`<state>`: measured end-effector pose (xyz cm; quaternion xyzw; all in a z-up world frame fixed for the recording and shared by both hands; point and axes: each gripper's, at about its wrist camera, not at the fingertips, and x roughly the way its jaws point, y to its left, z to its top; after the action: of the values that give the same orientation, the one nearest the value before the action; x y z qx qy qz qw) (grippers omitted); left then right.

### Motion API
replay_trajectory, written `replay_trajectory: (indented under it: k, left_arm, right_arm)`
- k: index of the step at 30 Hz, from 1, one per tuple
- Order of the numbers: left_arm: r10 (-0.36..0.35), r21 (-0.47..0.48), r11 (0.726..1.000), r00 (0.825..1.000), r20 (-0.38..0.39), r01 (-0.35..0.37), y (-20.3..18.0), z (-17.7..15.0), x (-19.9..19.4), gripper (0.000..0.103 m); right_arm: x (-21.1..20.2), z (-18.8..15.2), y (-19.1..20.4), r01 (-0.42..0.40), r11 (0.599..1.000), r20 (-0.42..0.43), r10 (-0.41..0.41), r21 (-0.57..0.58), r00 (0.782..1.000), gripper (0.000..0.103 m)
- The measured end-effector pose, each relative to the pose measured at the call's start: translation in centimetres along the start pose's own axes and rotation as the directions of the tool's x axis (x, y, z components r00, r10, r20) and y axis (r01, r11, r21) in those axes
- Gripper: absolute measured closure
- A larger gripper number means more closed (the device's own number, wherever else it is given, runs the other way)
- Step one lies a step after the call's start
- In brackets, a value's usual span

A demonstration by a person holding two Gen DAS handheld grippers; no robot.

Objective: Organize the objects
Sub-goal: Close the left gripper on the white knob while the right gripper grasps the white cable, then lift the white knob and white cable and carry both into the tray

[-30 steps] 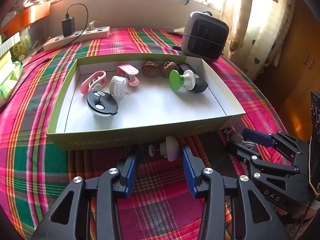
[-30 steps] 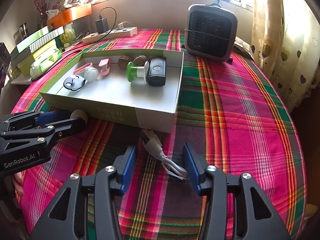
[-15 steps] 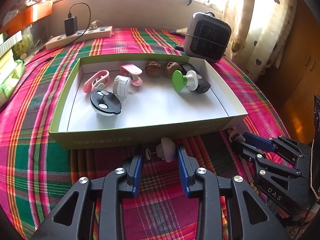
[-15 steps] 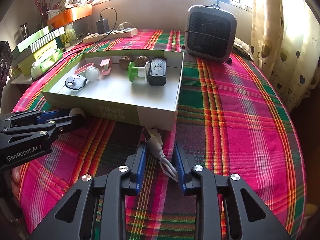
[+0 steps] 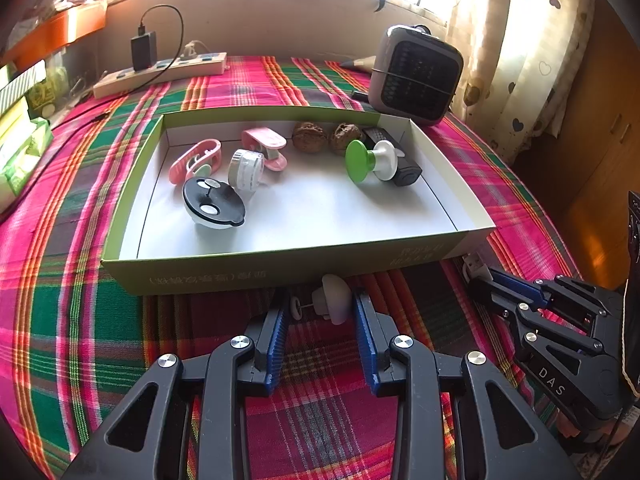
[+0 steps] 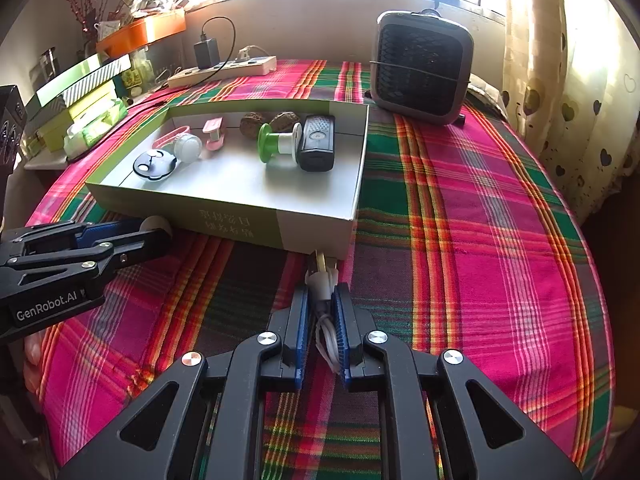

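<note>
A green-edged open box (image 5: 280,264) (image 6: 224,220) lies on the plaid cloth and holds several small objects: pink clips, a tape roll, a black-lidded dish, two walnuts, a green-and-white spool, a black remote. My left gripper (image 5: 320,308) is shut on a small white knob-shaped piece (image 5: 332,302) just in front of the box wall. My right gripper (image 6: 320,300) is shut on a white USB cable (image 6: 322,284) whose plug points at the box's near right corner. Each gripper shows in the other's view.
A grey fan heater (image 6: 420,68) stands behind the box at the right. A power strip with a charger (image 5: 160,68) lies at the back left. Boxes and tissue packs (image 6: 88,120) line the left edge. A curtain (image 6: 568,80) hangs at the right.
Both grippers have closed: the left onto the white knob piece, the right onto the USB cable. Both have moved forward toward the box.
</note>
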<state>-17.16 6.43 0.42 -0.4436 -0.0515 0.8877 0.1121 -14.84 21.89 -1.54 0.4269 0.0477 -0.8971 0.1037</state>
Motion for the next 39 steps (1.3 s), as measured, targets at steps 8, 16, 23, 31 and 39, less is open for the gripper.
replay_trajectory:
  k: [8, 16, 23, 31, 39]
  left_arm:
    - [0.002, -0.002, 1.000, 1.000, -0.002, -0.002, 0.0, 0.0, 0.0, 0.073]
    - [0.004, -0.004, 1.000, 1.000, -0.002, -0.004, 0.0, -0.1, -0.1, 0.073]
    - [-0.001, 0.003, 1.000, 1.000, -0.004, 0.001, 0.1, -0.1, -0.2, 0.073]
    - [0.009, 0.006, 1.000, 1.000, 0.006, -0.009, 0.0, -0.4, -0.7, 0.073]
    - [0.005, 0.012, 1.000, 1.000, 0.023, -0.005, -0.1, -0.3, -1.5, 0.073]
  right_arm:
    - [-0.1, -0.1, -0.2, -0.015, 1.000, 0.004, 0.015, 0.022, 1.000, 0.091]
    - [-0.4, -0.1, -0.3, -0.042, 0.998, 0.017, 0.042, 0.038, 0.999, 0.091]
    - [-0.7, -0.1, -0.3, -0.058, 0.997, 0.025, 0.057, 0.052, 0.998, 0.091]
    - [-1.1, 0.0, 0.1, -0.061, 0.997, 0.036, 0.059, 0.046, 0.998, 0.091]
    - [-1.9, 0.2, 0.7, -0.060, 0.998, 0.052, 0.058, 0.037, 0.997, 0.091]
